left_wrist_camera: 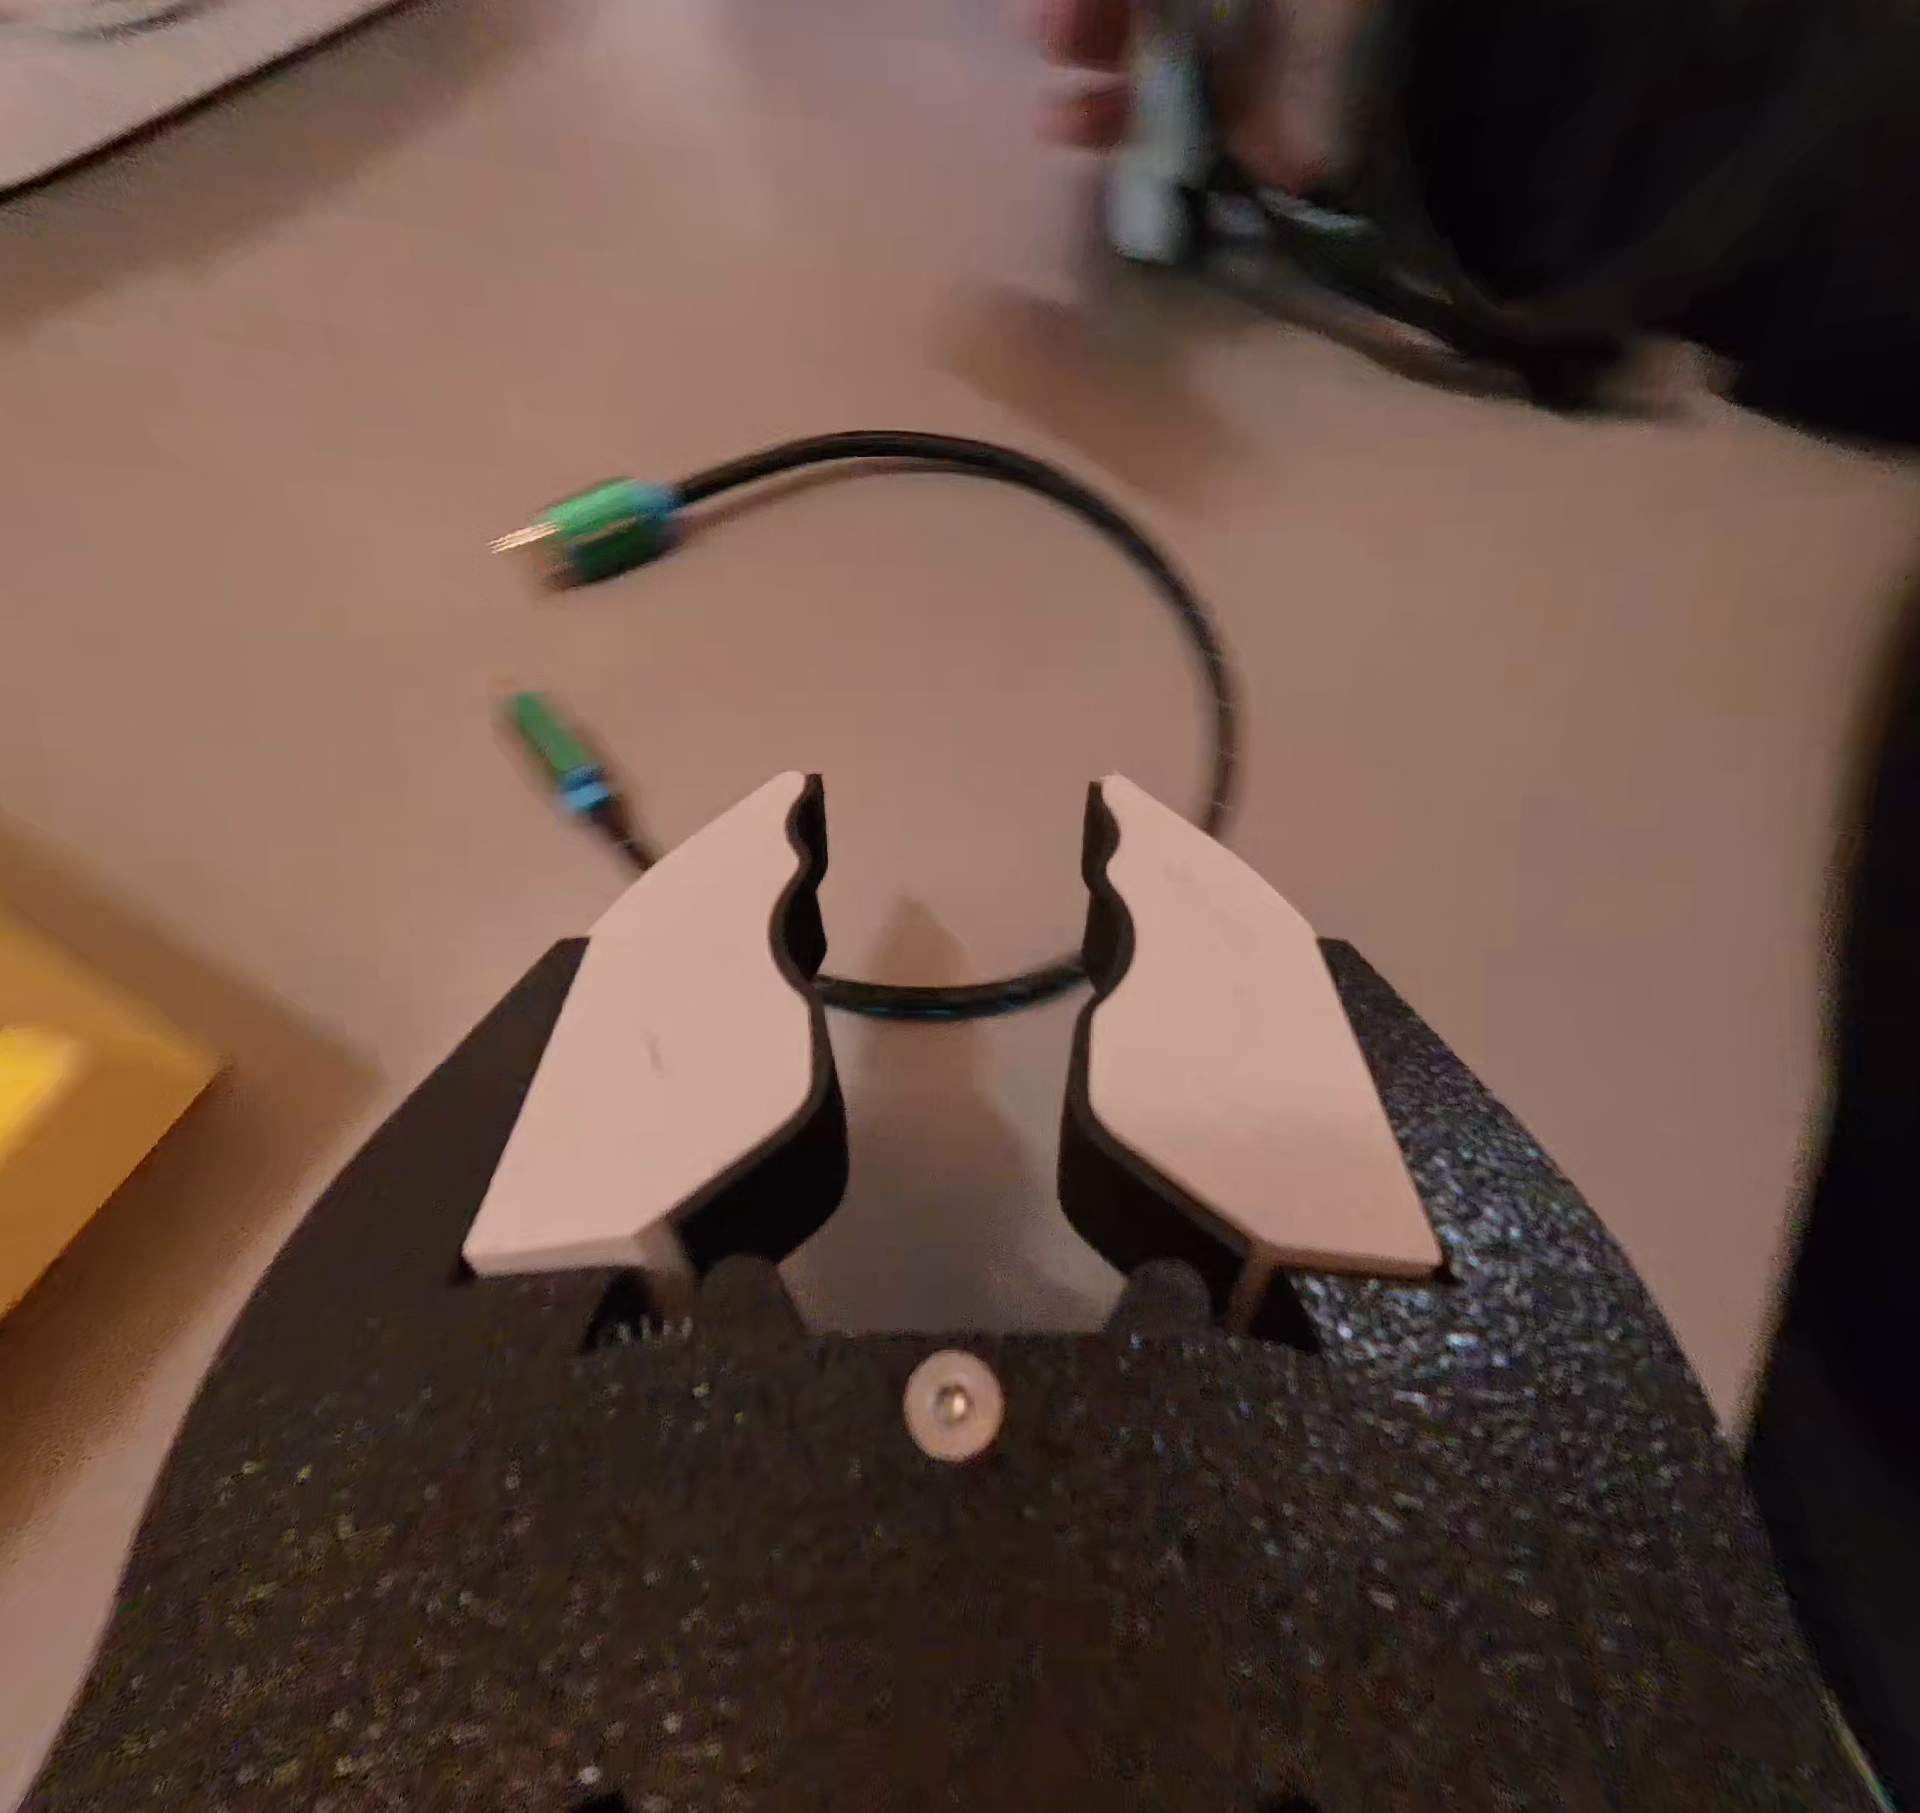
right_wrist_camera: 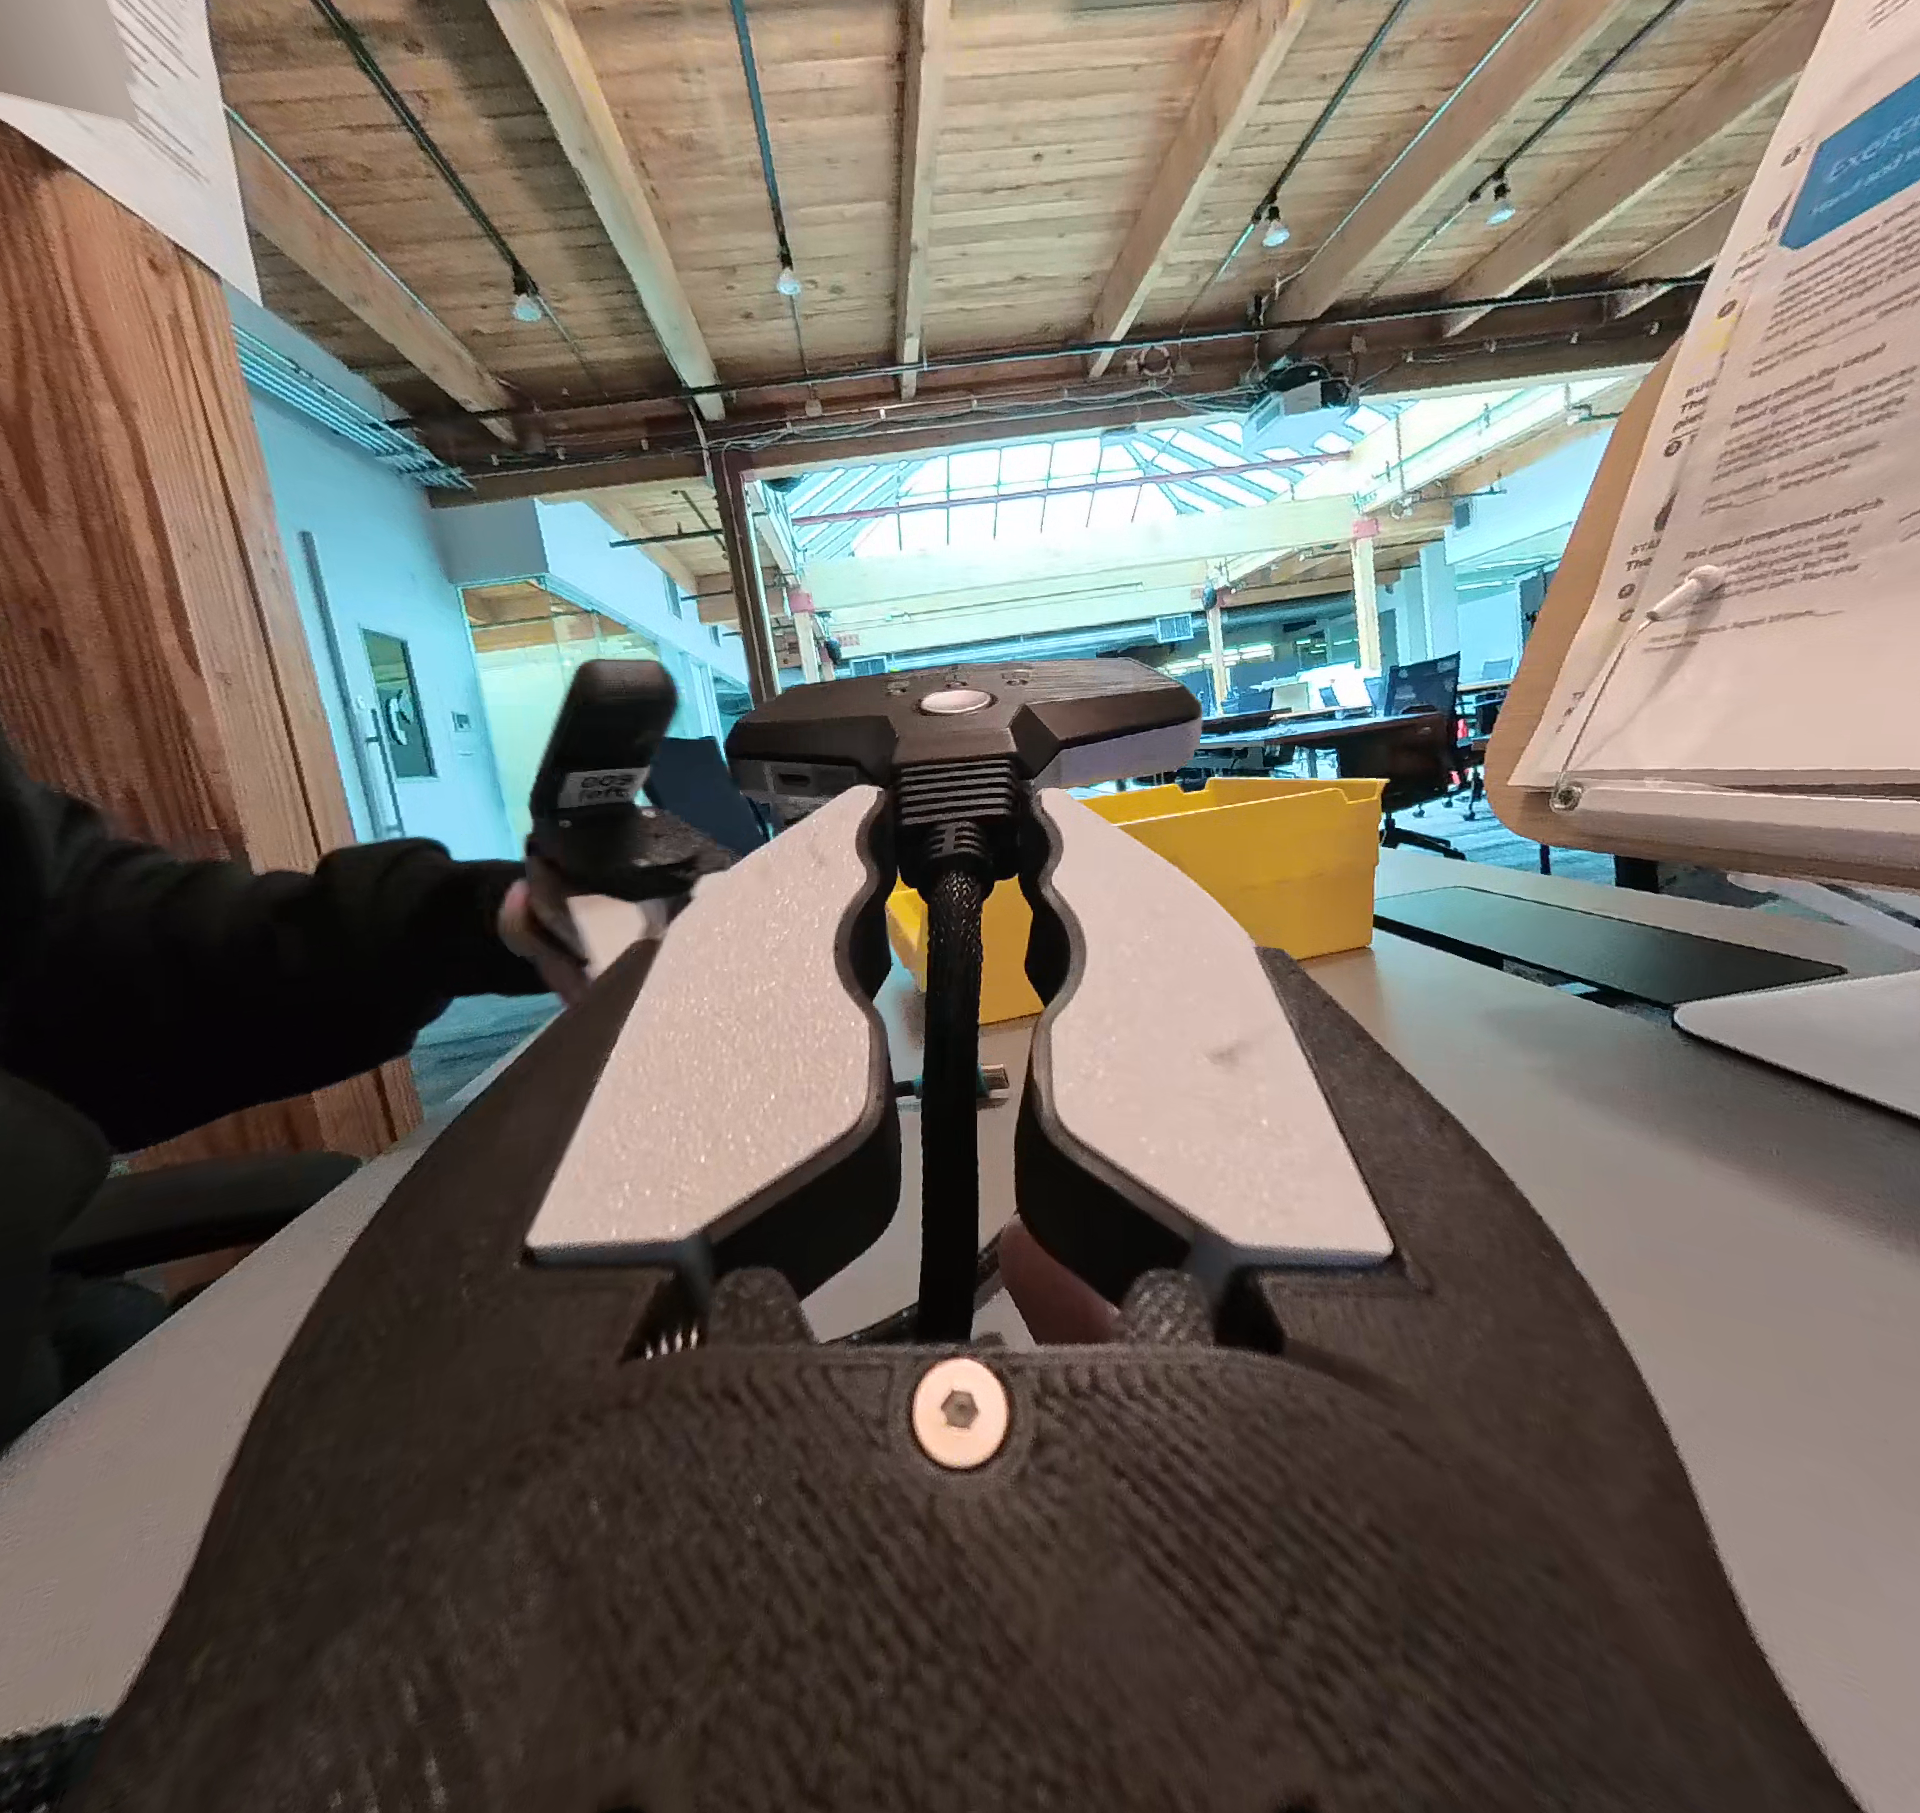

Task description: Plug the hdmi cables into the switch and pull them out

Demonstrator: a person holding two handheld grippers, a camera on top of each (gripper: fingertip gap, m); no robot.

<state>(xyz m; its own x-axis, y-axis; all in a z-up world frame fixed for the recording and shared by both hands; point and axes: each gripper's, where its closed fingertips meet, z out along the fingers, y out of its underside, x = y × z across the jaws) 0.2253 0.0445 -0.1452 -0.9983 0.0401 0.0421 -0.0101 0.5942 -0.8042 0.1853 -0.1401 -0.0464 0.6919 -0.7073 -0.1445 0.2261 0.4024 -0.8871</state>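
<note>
In the left wrist view my left gripper (left_wrist_camera: pixel 954 797) is open and empty, held above a short black HDMI cable (left_wrist_camera: pixel 1195 641) that lies in a loop on the table. The cable's two green plugs lie ahead to the left, one farther (left_wrist_camera: pixel 603 539) and one nearer (left_wrist_camera: pixel 549 743). In the right wrist view my right gripper (right_wrist_camera: pixel 954 823) is shut on the ribbed neck of the black switch (right_wrist_camera: pixel 966 719) and holds it up off the table. The switch's braided cable (right_wrist_camera: pixel 951 1088) hangs down between the fingers. The right gripper shows blurred at the upper right of the left wrist view (left_wrist_camera: pixel 1174 153).
A yellow bin (right_wrist_camera: pixel 1247 859) stands on the grey table (right_wrist_camera: pixel 1558 1192) behind the switch, and its corner shows in the left wrist view (left_wrist_camera: pixel 62 1067). A paper stand (right_wrist_camera: pixel 1714 537) and a flat grey base (right_wrist_camera: pixel 1829 1036) stand at the right. The left gripper (right_wrist_camera: pixel 603 787) and a black sleeve (right_wrist_camera: pixel 260 963) are at the left.
</note>
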